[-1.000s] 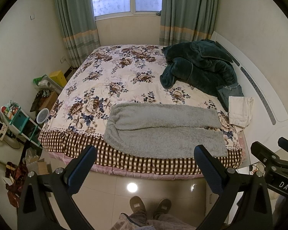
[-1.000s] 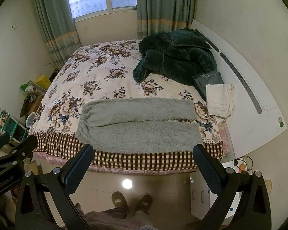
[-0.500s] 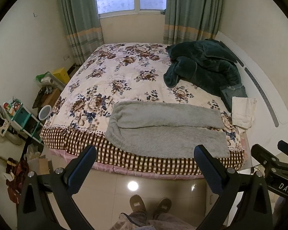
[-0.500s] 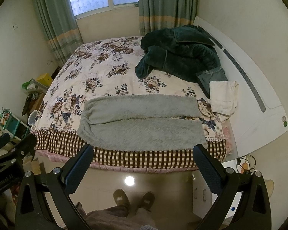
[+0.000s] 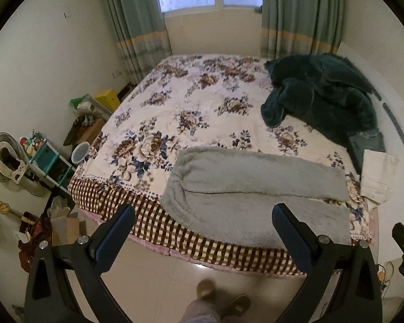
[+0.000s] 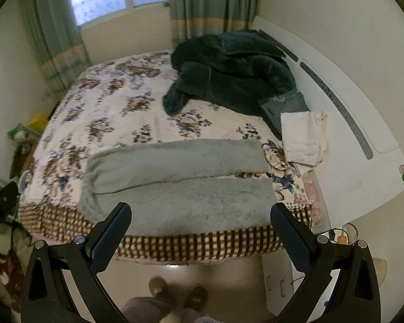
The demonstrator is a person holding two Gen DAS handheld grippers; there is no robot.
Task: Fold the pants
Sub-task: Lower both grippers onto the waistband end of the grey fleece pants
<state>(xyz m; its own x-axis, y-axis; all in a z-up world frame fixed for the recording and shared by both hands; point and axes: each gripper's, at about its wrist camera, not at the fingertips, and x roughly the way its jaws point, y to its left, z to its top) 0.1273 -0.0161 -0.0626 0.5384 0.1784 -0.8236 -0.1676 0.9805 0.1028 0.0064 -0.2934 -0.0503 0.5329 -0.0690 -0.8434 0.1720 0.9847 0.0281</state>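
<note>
Closer to the bed (image 5: 175,123) than a second ago in both wrist views, with the gray fleece pants (image 5: 250,196) filling more of each frame. Left gripper (image 5: 203,227) swung toward the left, so the pants now lie off to the right of center and slant across its view. Right gripper (image 6: 200,224) lowered, its fingertips (image 6: 121,215) now overlapping the near edge of the pants in its view rather than the checkered bed skirt (image 6: 202,242). One foot (image 5: 206,290) lifted and blurred in mid-step on the floor below.
</note>
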